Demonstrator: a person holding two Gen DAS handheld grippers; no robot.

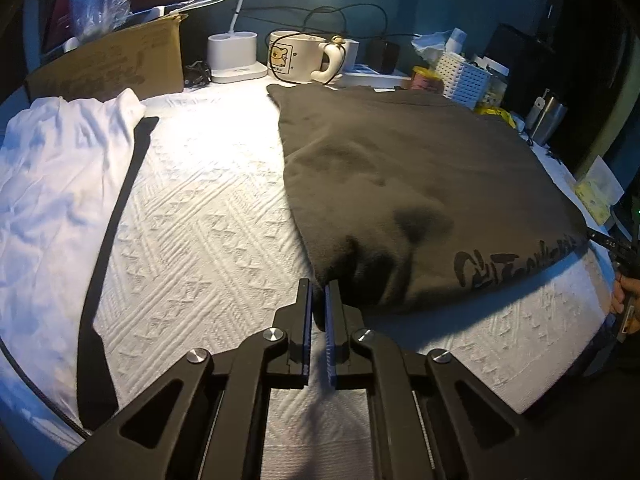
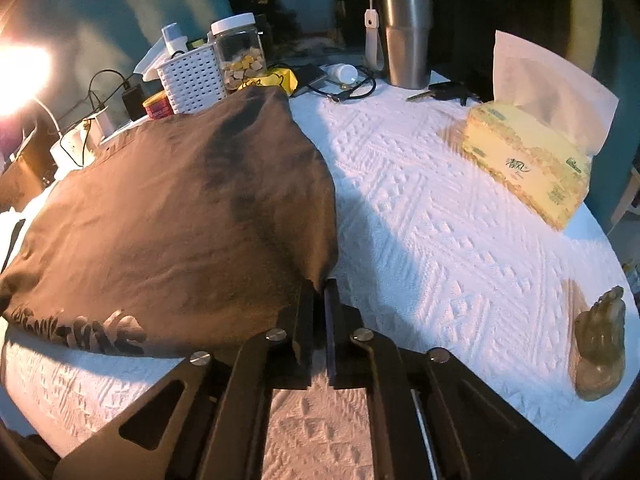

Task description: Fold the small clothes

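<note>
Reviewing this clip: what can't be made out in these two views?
- Dark garment print: left wrist view, warped at the fold, unreadable.
- White garment: left wrist view, cut off by the left edge.
- Garment corner: right wrist view, hidden between the right gripper fingers.

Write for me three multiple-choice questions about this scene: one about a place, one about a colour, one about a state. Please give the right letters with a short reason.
1. Where does the tissue pack lie?
A. On the dark garment
B. On the white cloth, right of the dark garment
C. In the white basket

2. What colour is the folded garment at the far left?
A. White
B. Red
C. Green

3. How is the left hand-held gripper?
A. Wide open above the mug
B. Shut on the dark garment's near corner
C. Holding the steel tumbler

Answers: 1 B, it rests on bare white cloth apart from the dark garment. 2 A, it looks plainly white. 3 B, dark fabric sits pinched between its fingers.
</note>
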